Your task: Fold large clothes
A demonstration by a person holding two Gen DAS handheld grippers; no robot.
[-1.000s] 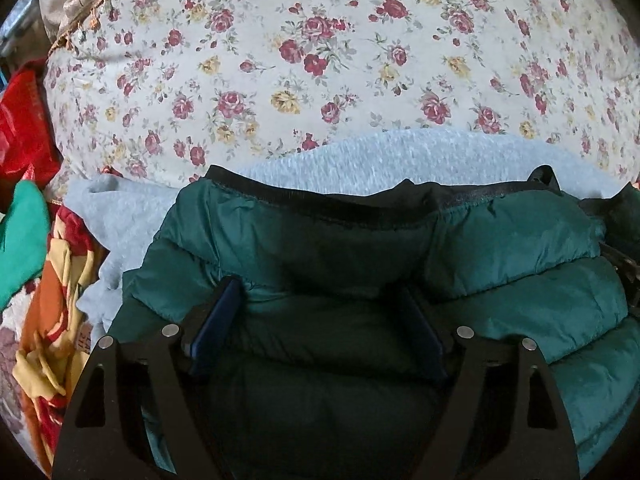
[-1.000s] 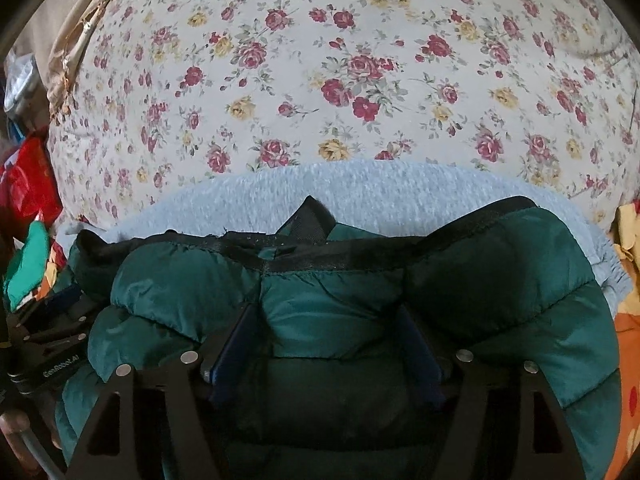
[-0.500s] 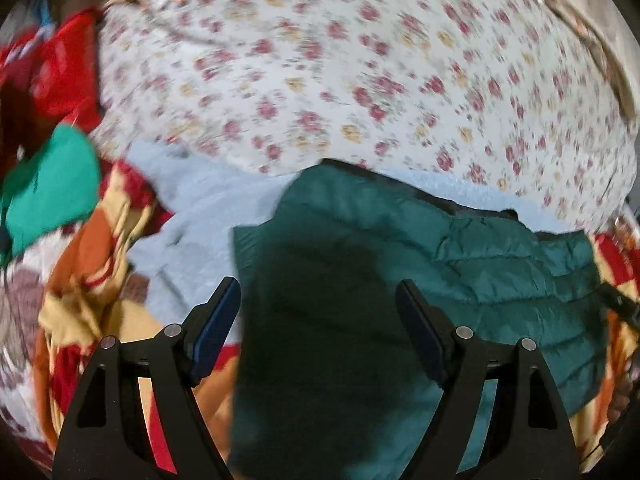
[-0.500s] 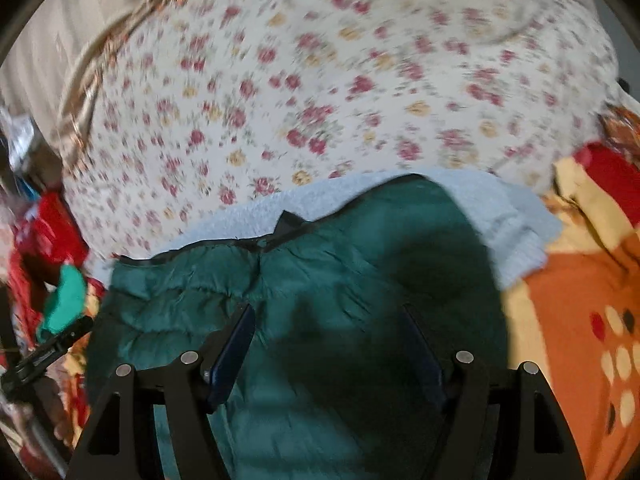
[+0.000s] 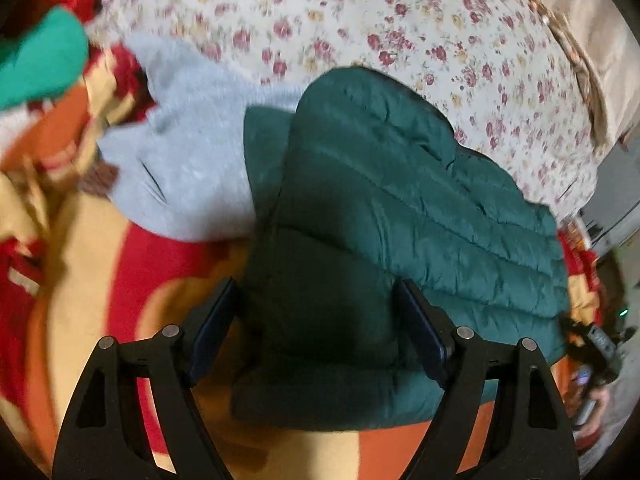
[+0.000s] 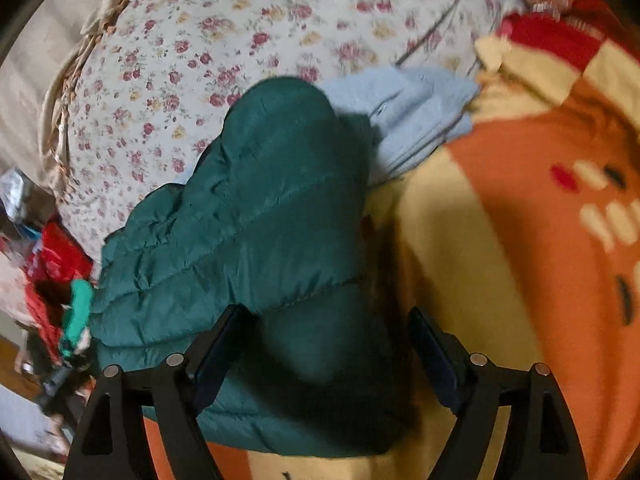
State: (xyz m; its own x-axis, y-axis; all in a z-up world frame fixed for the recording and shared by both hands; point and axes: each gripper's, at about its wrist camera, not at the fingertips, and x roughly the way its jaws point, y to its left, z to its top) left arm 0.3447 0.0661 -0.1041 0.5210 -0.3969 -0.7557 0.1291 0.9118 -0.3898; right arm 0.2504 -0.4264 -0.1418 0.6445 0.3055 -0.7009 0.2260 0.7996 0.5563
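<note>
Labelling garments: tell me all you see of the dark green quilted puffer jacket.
The dark green quilted puffer jacket is shiny, padded fabric stitched in horizontal channels. It lies folded into a thick bundle on the red, orange and cream blanket, its far part overlapping the light grey fleece garment. Both grippers stand open above it; contact unclear.

Soft daylight, motion blur toward edges, fisheye bending, dark shadow on green jacket (image 5: 400,208) near lens.
</note>
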